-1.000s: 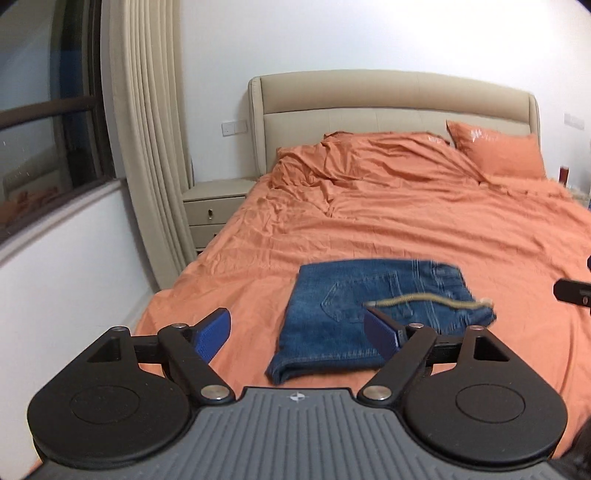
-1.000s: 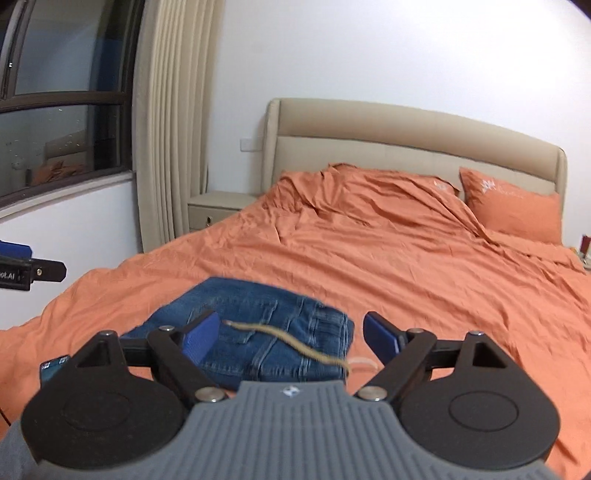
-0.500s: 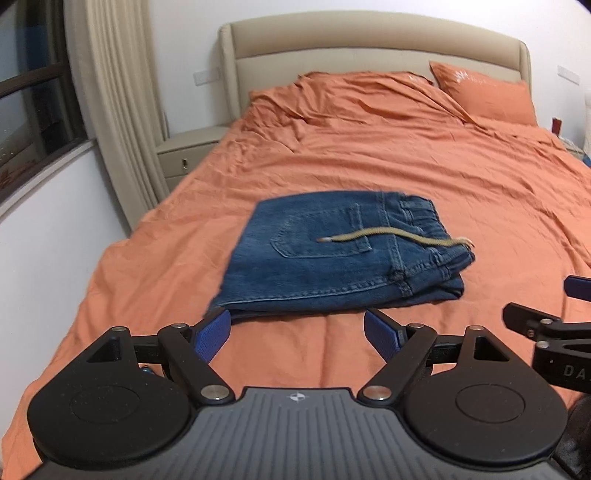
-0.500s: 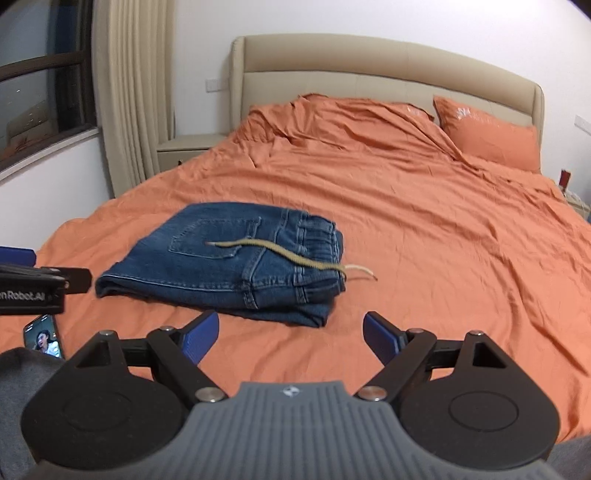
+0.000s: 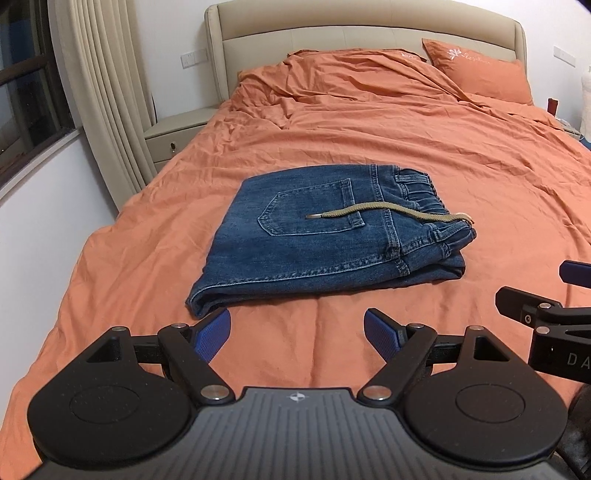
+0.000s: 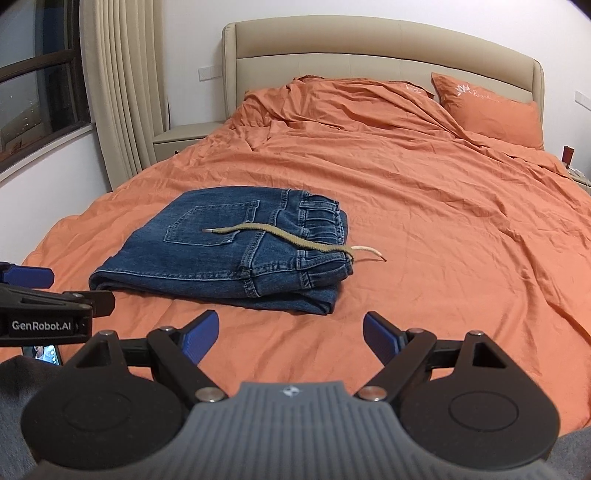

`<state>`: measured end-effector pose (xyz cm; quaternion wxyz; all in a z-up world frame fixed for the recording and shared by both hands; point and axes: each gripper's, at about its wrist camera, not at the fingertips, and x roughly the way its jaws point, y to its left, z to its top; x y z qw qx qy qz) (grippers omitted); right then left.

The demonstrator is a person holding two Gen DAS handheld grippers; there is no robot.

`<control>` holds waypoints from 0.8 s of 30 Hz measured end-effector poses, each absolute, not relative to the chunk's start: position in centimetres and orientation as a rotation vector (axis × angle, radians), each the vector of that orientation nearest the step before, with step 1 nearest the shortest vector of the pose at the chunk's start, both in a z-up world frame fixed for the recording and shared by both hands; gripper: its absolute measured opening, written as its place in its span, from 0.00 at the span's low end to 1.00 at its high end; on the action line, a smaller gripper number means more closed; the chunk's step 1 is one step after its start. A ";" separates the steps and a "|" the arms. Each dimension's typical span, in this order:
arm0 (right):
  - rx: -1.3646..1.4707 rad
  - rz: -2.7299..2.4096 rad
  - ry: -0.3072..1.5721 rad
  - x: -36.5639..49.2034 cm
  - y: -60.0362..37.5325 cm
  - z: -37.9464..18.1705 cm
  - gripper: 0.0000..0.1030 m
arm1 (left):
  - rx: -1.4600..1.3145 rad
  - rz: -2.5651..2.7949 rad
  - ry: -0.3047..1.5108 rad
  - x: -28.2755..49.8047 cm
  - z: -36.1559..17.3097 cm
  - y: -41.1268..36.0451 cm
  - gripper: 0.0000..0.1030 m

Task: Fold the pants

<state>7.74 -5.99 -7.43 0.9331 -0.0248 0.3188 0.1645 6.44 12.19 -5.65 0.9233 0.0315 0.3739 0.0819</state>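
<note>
Blue denim pants (image 5: pixel 325 236) lie folded in a flat rectangle on the orange bed sheet (image 5: pixel 461 155), back pocket up, with a tan drawstring (image 5: pixel 388 212) across the top. They also show in the right wrist view (image 6: pixel 236 254). My left gripper (image 5: pixel 297 334) is open and empty, hovering just short of the pants' near edge. My right gripper (image 6: pixel 290 336) is open and empty, also near the front edge of the pants. Each gripper shows at the side of the other's view.
An orange pillow (image 5: pixel 480 70) and rumpled duvet lie by the beige headboard (image 5: pixel 362 33). A beige nightstand (image 5: pixel 173 136) and curtain (image 5: pixel 107 92) stand left of the bed by a window. A phone (image 6: pixel 46 352) lies at the bed's near left.
Both grippers have tilted down and drawn back, so the folded pants sit fully in view ahead of them. The pants have not moved. Both grippers stay open.
</note>
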 end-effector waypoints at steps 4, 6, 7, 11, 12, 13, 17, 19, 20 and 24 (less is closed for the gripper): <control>-0.053 0.339 0.642 7.6 -6.0 -7.2 0.79 | 0.068 0.168 0.767 6.4 -5.5 12.2 0.93; -0.052 0.341 0.638 7.5 -6.1 -7.1 0.79 | 0.067 0.168 0.767 6.4 -5.5 12.2 0.93; -0.053 0.339 0.636 7.5 -6.1 -7.1 0.79 | 0.067 0.167 0.767 6.3 -5.5 12.2 0.93; -0.050 0.339 0.632 7.4 -6.3 -7.0 0.79 | 0.069 0.167 0.767 6.4 -5.5 12.2 0.93; -0.049 0.340 0.632 7.4 -6.3 -7.0 0.79 | 0.069 0.168 0.767 6.4 -5.5 12.2 0.93; -0.048 0.340 0.632 7.4 -6.4 -7.0 0.79 | 0.069 0.168 0.768 6.4 -5.5 12.1 0.93; -0.048 0.339 0.630 7.4 -6.3 -7.0 0.79 | 0.068 0.167 0.768 6.3 -5.5 12.1 0.93; -0.048 0.341 0.628 7.3 -6.3 -7.0 0.79 | 0.069 0.166 0.768 6.4 -5.4 12.1 0.93; -0.048 0.340 0.627 7.3 -6.3 -7.0 0.79 | 0.070 0.168 0.768 6.3 -5.4 12.0 0.93; -0.044 0.343 0.625 7.2 -6.4 -6.9 0.79 | 0.069 0.166 0.767 6.3 -5.4 12.0 0.93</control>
